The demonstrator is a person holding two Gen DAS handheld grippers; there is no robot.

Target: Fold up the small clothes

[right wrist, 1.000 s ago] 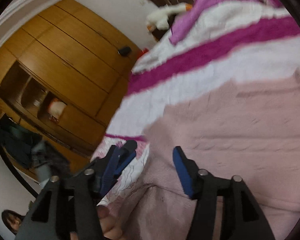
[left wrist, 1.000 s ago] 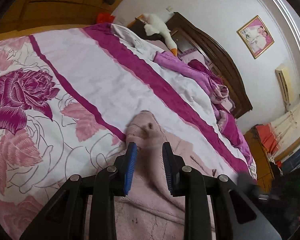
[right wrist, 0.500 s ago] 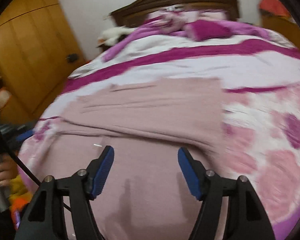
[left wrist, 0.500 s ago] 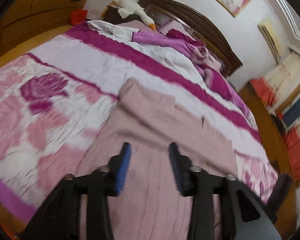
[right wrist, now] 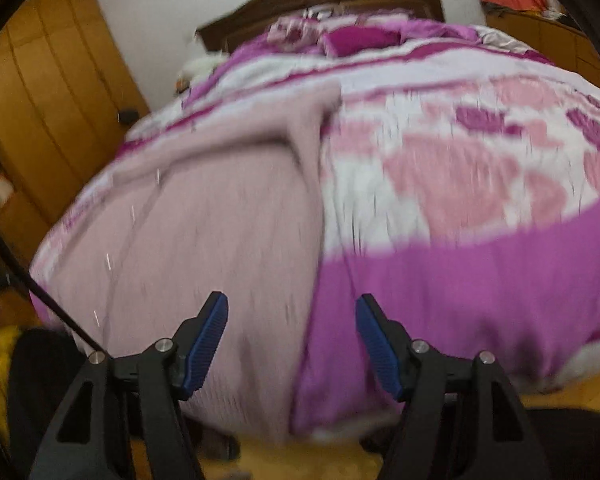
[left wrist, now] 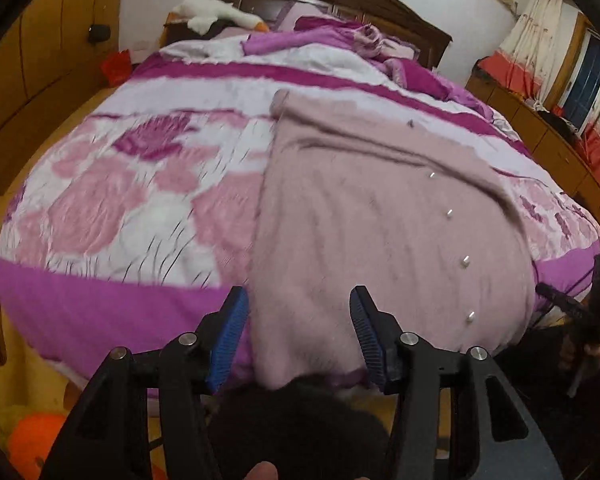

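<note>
Folding looks barely begun: pink cardigan (left wrist: 380, 220) lies spread at frame centre on the bed (left wrist: 120, 200), sleeves tucked across, while left hand-held gripper (left wrist: 298, 332) and right hand-held gripper (right wrist: 292, 344) hang apart, empty.

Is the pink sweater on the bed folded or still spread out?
Partly folded. The sweater lies flat on the bed, with one sleeve folded across its upper part; the body is still full length, its hem hanging over the bed's near edge.
</note>
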